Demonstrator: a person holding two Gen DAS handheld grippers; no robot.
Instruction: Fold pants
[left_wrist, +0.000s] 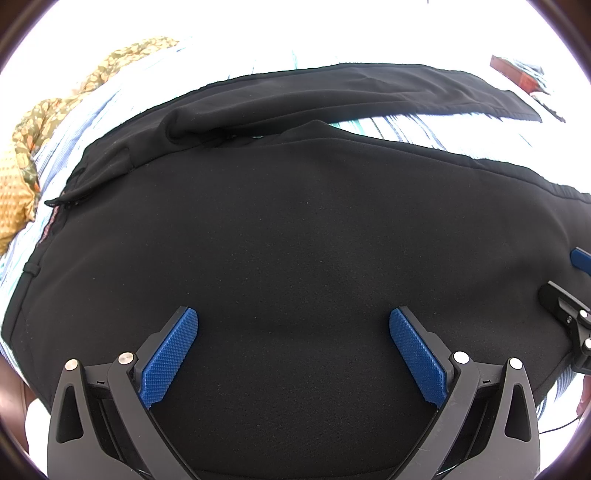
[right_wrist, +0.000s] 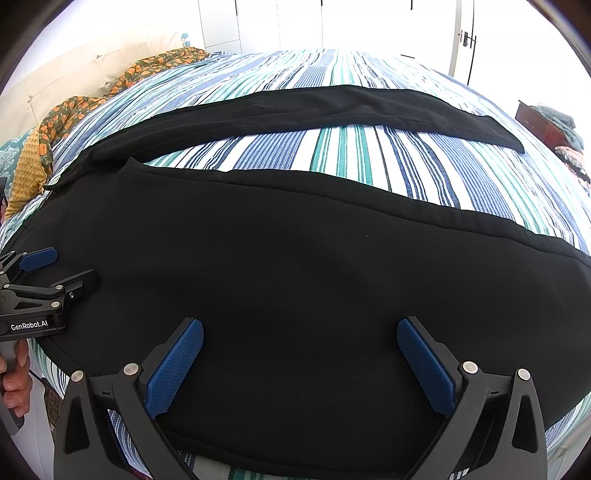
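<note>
Black pants (left_wrist: 295, 229) (right_wrist: 295, 258) lie spread flat on a striped bed, waist to the left, the two legs splayed apart toward the right. My left gripper (left_wrist: 293, 321) hovers open over the near leg close to the waist, nothing between its blue pads (left_wrist: 170, 358). My right gripper (right_wrist: 300, 332) is open too, above the near leg further along, by its near edge. The left gripper (right_wrist: 59, 269) shows at the left edge of the right wrist view, held by a hand (right_wrist: 14, 384). The right gripper's fingers (left_wrist: 565, 306) show at the right edge of the left wrist view.
The bed carries a blue, green and white striped cover (right_wrist: 332, 147). A floral orange-green cloth (right_wrist: 110, 88) and a yellow pillow (right_wrist: 26, 173) lie at the left. A dark wooden piece with folded cloth (right_wrist: 539, 118) stands beyond the bed's right side. White doors (right_wrist: 295, 22) are behind.
</note>
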